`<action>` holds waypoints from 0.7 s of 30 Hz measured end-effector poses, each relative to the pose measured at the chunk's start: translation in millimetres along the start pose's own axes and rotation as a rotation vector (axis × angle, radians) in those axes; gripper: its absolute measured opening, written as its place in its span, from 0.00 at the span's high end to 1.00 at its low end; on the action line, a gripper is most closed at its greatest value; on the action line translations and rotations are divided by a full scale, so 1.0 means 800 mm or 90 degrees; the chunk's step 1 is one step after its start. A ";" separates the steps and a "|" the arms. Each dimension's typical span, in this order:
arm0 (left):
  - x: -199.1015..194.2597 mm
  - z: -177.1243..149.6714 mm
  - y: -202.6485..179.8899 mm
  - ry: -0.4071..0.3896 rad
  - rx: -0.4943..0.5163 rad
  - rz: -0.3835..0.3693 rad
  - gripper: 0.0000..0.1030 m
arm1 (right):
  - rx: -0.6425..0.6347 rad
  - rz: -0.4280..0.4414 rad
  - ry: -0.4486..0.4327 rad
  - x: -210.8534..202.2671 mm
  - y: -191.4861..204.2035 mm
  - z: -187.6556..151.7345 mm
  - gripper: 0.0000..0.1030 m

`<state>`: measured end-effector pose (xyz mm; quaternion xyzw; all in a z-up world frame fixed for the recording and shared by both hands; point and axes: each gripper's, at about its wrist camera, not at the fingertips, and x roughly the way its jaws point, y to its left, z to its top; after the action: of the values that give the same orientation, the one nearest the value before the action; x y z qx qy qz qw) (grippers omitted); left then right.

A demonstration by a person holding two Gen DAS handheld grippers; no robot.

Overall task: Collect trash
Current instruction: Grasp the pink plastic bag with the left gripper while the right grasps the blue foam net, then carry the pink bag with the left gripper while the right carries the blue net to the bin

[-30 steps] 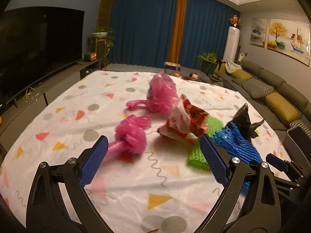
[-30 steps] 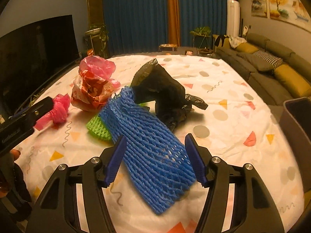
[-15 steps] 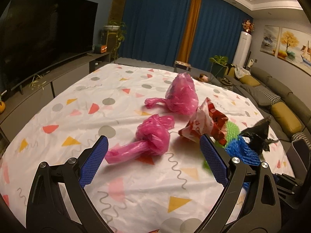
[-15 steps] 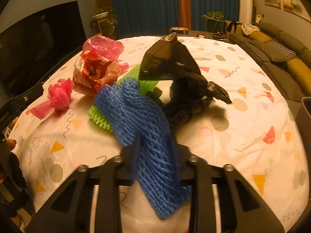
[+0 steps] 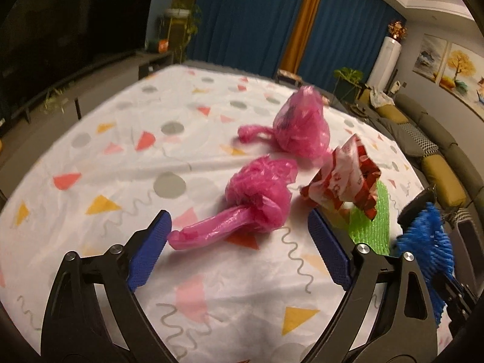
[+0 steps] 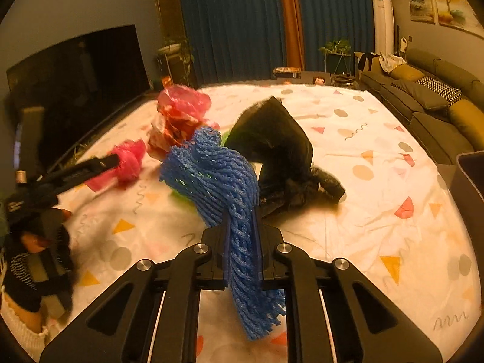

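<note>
Two handheld grippers over a table covered by a white patterned cloth [image 5: 99, 163]. The right gripper [image 6: 241, 236] has its jaws pressed together on a blue foam net [image 6: 224, 181]; the net is pinched about midway along, its upper part arching forward above the cloth and its lower end hanging free below the fingers. Just behind the net lies a crumpled black plastic bag [image 6: 278, 145], resting on the cloth, and a strip of green foam net [image 5: 370, 227] lies flat beneath and beside the blue one. The left gripper [image 5: 239, 248] has its jaws spread wide, with nothing between the blue pads [image 5: 149, 248]. It hovers low over the cloth, and the tail of a twisted pink plastic bag [image 5: 251, 205] points toward its left finger; whether the tail touches that pad is uncertain, since the frame is slightly blurred. A second, rounder pink bag [image 5: 299, 130] sits farther back on the cloth, apart from the first. A red-and-white wrapper [image 5: 345, 181] stands crumpled between the nearer pink bag and the green net, overlapping the net's far edge. At the right edge of the right wrist view, the corner of a dark bin [image 6: 472, 178] stands beside the table.
</note>
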<state>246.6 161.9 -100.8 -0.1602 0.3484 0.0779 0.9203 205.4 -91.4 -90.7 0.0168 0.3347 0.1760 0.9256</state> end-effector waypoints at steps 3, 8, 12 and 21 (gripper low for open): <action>0.014 0.001 0.003 0.029 -0.008 -0.012 0.29 | 0.004 0.005 -0.011 -0.010 0.002 0.001 0.87; 0.031 0.001 0.005 0.063 -0.013 -0.035 0.55 | 0.001 0.008 -0.021 -0.022 0.008 0.002 0.87; 0.033 0.000 0.006 0.070 -0.020 -0.054 0.84 | 0.002 0.013 -0.033 -0.033 0.011 0.004 0.87; -0.007 -0.002 -0.004 -0.003 0.014 -0.047 0.93 | 0.023 0.040 -0.063 -0.060 0.014 0.014 0.87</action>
<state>242.1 157.9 -97.5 -0.1628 0.3410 0.0406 0.9250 174.4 -95.8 -51.1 0.0525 0.2905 0.1982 0.9346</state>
